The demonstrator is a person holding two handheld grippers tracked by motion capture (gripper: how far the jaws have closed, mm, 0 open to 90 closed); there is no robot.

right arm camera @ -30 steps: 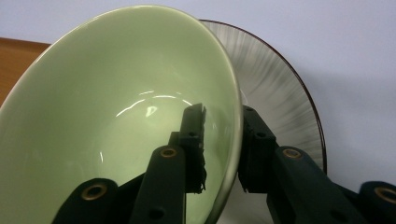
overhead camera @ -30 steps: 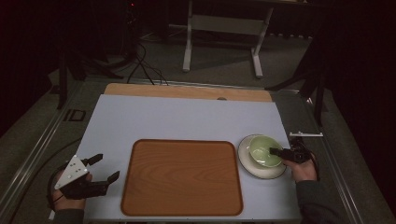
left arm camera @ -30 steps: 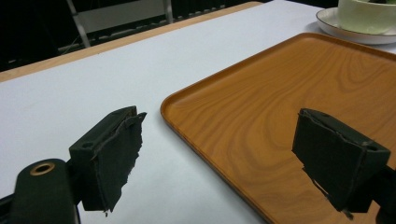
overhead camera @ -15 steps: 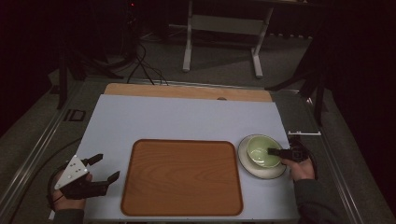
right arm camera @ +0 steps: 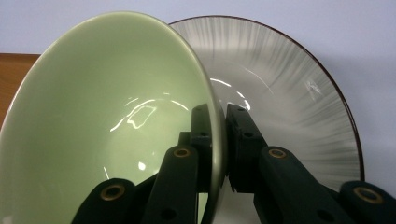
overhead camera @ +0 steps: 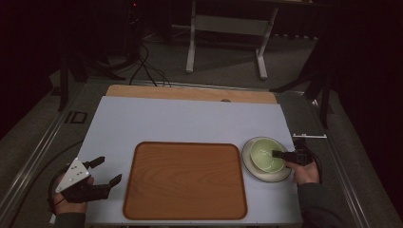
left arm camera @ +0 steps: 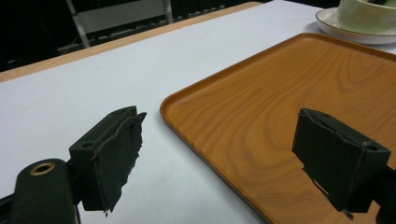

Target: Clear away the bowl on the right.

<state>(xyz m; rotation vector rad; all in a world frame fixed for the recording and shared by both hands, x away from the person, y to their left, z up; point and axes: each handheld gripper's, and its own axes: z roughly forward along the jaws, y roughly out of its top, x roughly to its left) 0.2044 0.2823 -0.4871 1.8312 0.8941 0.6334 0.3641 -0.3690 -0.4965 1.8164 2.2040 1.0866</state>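
**Mia:** Where is the green bowl [overhead camera: 266, 156]?

**Ben:** It sits on the white plate [overhead camera: 283, 175], just to the right of the wooden tray [overhead camera: 185, 180]. The plate is on the pale table top [overhead camera: 190, 121], very near the tray's right edge but not on the tray.

**Mia:** Is something holding the bowl?

**Ben:** Yes. The right gripper [overhead camera: 280, 154] pinches the bowl's rim on the side away from the tray. In the right gripper view, one black jaw is inside the bowl [right arm camera: 107, 116] and the other is outside, over the plate [right arm camera: 289, 102]. The thin green wall is squeezed between them at the right gripper [right arm camera: 218, 140].

**Mia:** Is the bowl flat on the plate?

**Ben:** I cannot tell. It looks tipped in the right gripper view, but that camera turns with the hand.

**Mia:** What about the other hand?

**Ben:** The left gripper [overhead camera: 105, 172] is at the tray's left side, close to its near corner. Its jaws are spread wide with nothing in them. In the left gripper view, one jaw is over the table top [left arm camera: 140, 60] and the other is over the tray [left arm camera: 280, 93], with the tray's rim running between them at the left gripper [left arm camera: 219, 154].

**Mia:** Is anything on the tray?

**Ben:** It is bare wood, brown with wavy lines.
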